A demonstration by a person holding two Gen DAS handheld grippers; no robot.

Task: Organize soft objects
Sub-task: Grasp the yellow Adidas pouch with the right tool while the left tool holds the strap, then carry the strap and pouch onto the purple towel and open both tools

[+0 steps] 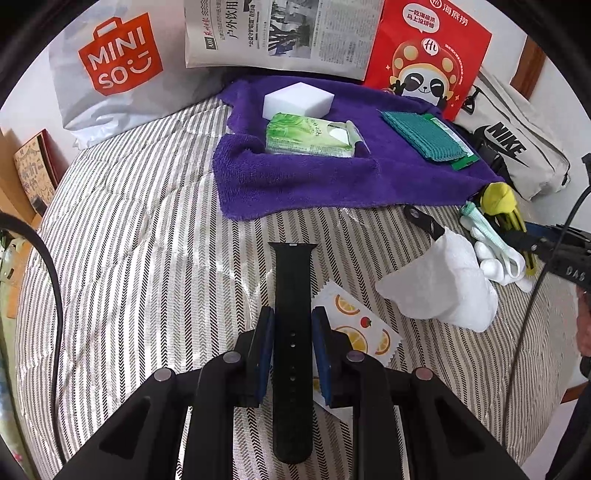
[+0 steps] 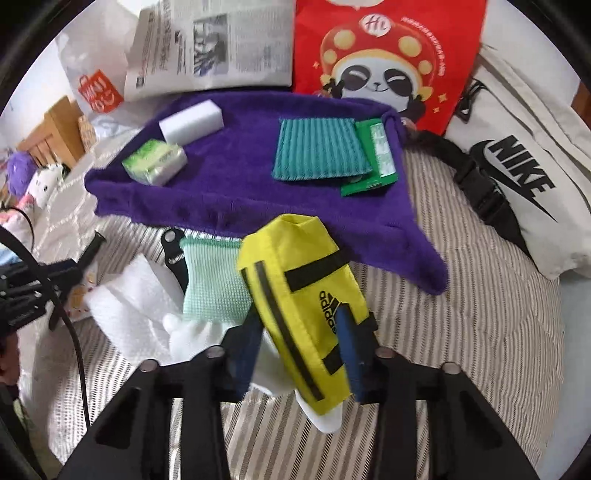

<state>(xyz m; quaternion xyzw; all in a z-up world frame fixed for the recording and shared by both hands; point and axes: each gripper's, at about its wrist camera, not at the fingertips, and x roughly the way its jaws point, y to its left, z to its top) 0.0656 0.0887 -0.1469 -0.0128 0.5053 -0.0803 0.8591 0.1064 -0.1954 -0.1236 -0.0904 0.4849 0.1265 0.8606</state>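
Left wrist view
Left gripper [image 1: 292, 354]: fingers [image 1: 263, 354] close on either side of a black strap [image 1: 291, 295]; grasping it, the strap running up between the pads and lying along the bed [image 1: 129, 258].
Sticker sheet [image 1: 354, 332]: lemon-slice print, flat on the bed just right of the strap, partly under the right pad.
White cloth [image 1: 443, 288]: crumpled on the bed to the right; a black clip [image 1: 423, 219] touches its top edge.
Sock [image 1: 495, 243]: mint and white, beside the cloth, with the yellow pouch [image 1: 500, 195] behind it.
Right gripper [image 1: 532, 245]: comes in from the right edge, its tips at the sock and pouch.
Towel [image 1: 295, 177]: purple, spread on the bed; on it a white sponge [image 1: 299, 101], a tissue pack [image 1: 310, 138] touching the sponge, and a teal cloth [image 1: 424, 138] lying on a green packet [image 1: 465, 160].
Behind: Miniso bag [image 1: 118, 59], newspaper [image 1: 280, 29], red panda bag [image 1: 428, 55], Nike bag [image 1: 517, 147].

Right wrist view
Right gripper [image 2: 295, 343]: fingers [image 2: 349, 350] clenched on the yellow pouch [image 2: 295, 288], which sits tilted between the pads, over the sock [image 2: 214, 284].
White cloth [image 2: 133, 306]: left of the sock, touching it.
Towel [image 2: 240, 184]: just beyond the pouch, carrying the sponge [image 2: 192, 120], tissue pack [image 2: 155, 166] and teal cloth [image 2: 317, 147].
Left gripper [image 2: 40, 280]: at the left edge; grip not readable from here.
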